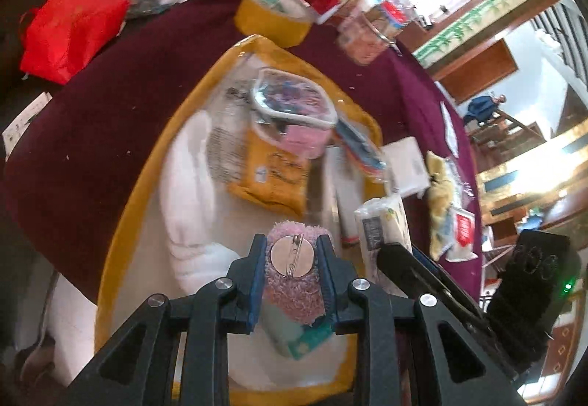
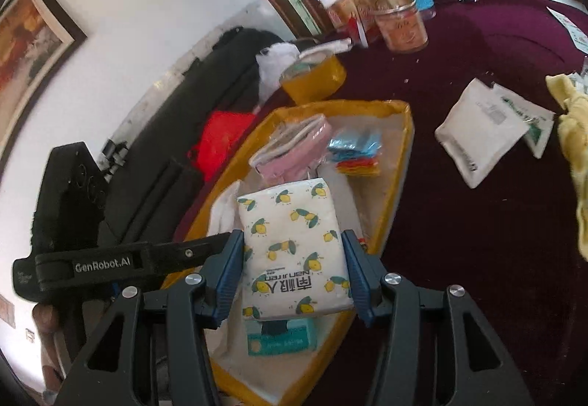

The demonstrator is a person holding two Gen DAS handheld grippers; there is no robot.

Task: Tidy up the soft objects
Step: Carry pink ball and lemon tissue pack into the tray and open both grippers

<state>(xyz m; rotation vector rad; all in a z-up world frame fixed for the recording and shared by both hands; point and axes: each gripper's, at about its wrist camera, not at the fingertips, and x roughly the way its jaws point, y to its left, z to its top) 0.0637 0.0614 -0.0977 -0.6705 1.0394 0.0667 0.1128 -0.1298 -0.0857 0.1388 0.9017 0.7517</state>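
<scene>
tissue pack (image 2: 294, 248): white, yellow lemon print | fuzzy brooch (image 1: 294, 277): pink | bin (image 2: 398, 163): yellow rim | desk (image 2: 477, 259): maroon

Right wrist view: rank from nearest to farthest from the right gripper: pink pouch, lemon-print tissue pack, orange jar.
1. lemon-print tissue pack, clamped in the right gripper.
2. pink pouch, just beyond, inside the yellow storage box.
3. orange jar, far back on the maroon tablecloth.
</scene>
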